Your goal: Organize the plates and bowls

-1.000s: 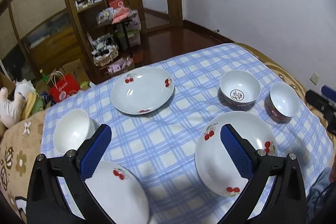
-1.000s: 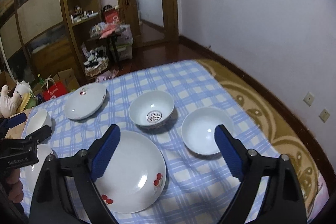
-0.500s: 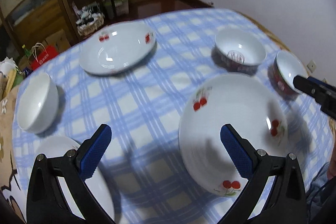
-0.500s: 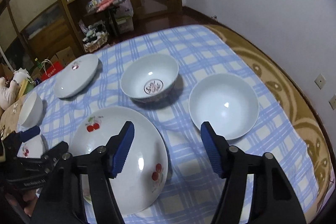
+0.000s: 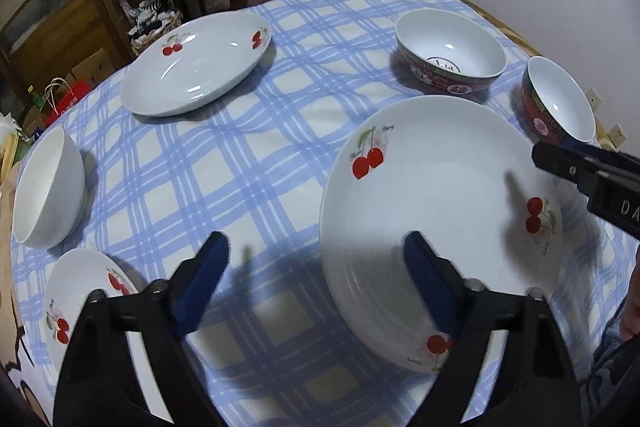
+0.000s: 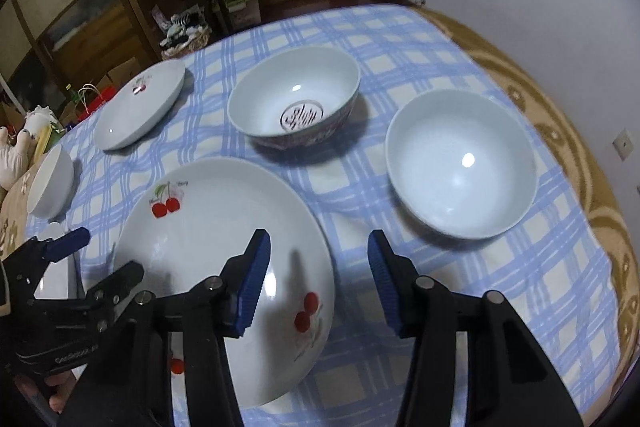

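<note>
Hovering low over the checked tablecloth (image 5: 248,163), left gripper (image 5: 316,259) spread wide with nothing between its blue pads, the right-hand pad overlapping the near-left rim of the big cherry plate (image 5: 436,195) and the other pad hanging over bare cloth. Coming in from the opposite side, right gripper (image 6: 316,259) parted about halfway and gripping nothing, its pads straddling that plate's right rim (image 6: 224,227), one above the plate's inside, the other over the cloth just beside it. Lying beyond: patterned bowl (image 6: 294,103) behind the plate, plain white bowl (image 6: 460,163) to its right, second cherry plate (image 5: 196,61) far across, small white bowl (image 5: 50,189) and small cherry plate (image 5: 86,291) near the left gripper.
</note>
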`<action>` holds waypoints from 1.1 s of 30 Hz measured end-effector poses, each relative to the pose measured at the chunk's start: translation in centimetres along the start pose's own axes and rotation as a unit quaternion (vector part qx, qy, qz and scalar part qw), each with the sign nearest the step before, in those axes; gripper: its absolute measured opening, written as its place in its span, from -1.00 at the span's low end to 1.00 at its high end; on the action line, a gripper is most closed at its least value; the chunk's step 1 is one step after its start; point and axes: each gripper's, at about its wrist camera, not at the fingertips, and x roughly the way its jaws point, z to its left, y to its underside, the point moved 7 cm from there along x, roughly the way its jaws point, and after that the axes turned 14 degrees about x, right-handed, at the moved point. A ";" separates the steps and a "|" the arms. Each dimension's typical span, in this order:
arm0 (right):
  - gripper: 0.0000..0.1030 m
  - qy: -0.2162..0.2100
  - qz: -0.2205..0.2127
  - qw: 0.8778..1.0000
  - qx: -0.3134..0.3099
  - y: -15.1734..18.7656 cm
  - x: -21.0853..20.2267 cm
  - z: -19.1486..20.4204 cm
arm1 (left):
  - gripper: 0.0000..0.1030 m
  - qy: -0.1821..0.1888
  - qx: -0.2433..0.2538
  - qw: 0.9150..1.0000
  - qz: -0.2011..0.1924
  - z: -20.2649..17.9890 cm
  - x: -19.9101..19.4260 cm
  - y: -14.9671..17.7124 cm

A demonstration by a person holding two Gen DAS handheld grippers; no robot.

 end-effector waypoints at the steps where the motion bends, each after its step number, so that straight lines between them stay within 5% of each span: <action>1: -0.02 -0.003 0.005 1.000 0.003 0.1 0.1 0.0 | 0.52 0.004 -0.001 1.000 -0.001 0.0 0.0 0.0; 6: -0.12 -0.004 0.019 1.000 0.017 0.2 0.7 -0.6 | 0.19 0.024 -0.015 1.000 0.010 -0.2 0.6 0.1; 10: -0.55 -0.009 0.035 0.999 0.015 0.6 1.2 -0.9 | -0.40 0.036 -0.037 0.998 0.021 0.1 1.5 0.7; 15: -0.82 -0.012 0.039 0.999 0.017 0.6 1.5 -1.0 | -0.62 0.076 -0.077 0.994 0.011 0.4 1.8 0.9; 33: -0.81 -0.040 0.061 0.996 0.047 0.8 2.4 -1.3 | -0.65 0.109 -0.080 0.991 0.007 0.0 2.1 0.9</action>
